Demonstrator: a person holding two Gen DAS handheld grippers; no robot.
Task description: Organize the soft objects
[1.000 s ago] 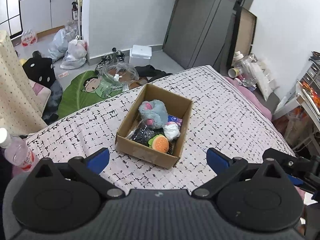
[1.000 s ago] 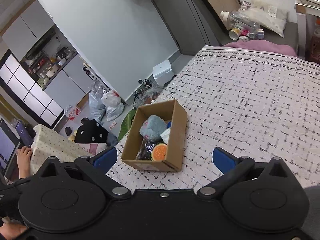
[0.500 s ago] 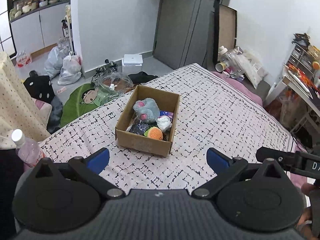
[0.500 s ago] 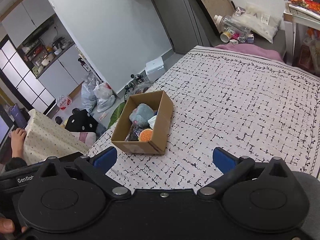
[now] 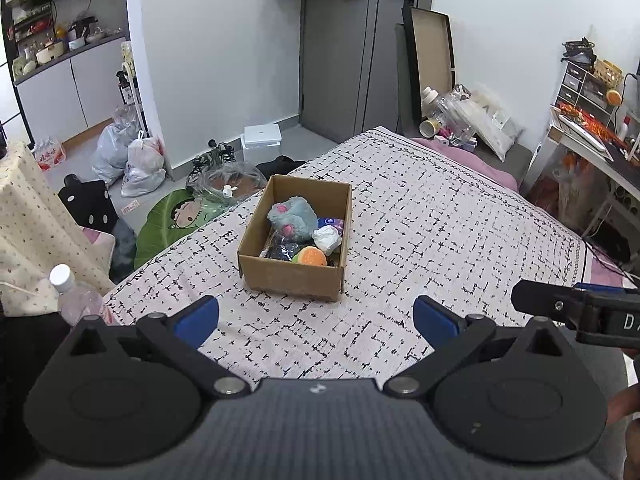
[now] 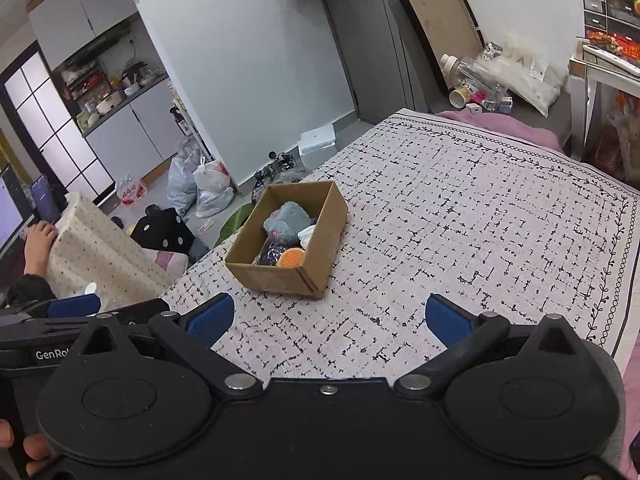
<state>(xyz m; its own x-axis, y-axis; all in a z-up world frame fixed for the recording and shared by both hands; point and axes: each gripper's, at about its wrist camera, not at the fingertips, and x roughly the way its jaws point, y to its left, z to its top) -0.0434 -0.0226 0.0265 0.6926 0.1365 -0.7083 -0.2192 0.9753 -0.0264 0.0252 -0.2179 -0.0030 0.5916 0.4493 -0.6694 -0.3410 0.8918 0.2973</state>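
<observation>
A brown cardboard box (image 5: 256, 246) stands on the patterned bed cover (image 5: 440, 240); it also shows in the right wrist view (image 6: 320, 240). Inside lie a grey plush toy (image 5: 292, 218), an orange round soft toy (image 5: 313, 257), a white soft lump (image 5: 327, 238), a dark sparkly item (image 5: 282, 249) and a purple pack (image 5: 332, 222). My left gripper (image 5: 316, 320) is open and empty, held back from the box's near side. My right gripper (image 6: 330, 318) is open and empty, also short of the box, to its right.
A plastic bottle (image 5: 74, 294) stands at the bed's left edge. Bags (image 5: 136, 160), a green cushion (image 5: 172, 220) and a black dotted item (image 5: 88, 202) lie on the floor to the left. A cluttered desk (image 5: 592, 140) stands on the right. A person's hand (image 6: 38, 240) rests at far left.
Both grippers have pulled back and up from the box, so it looks smaller and farther. Both stay open and empty. The box contents have not moved.
</observation>
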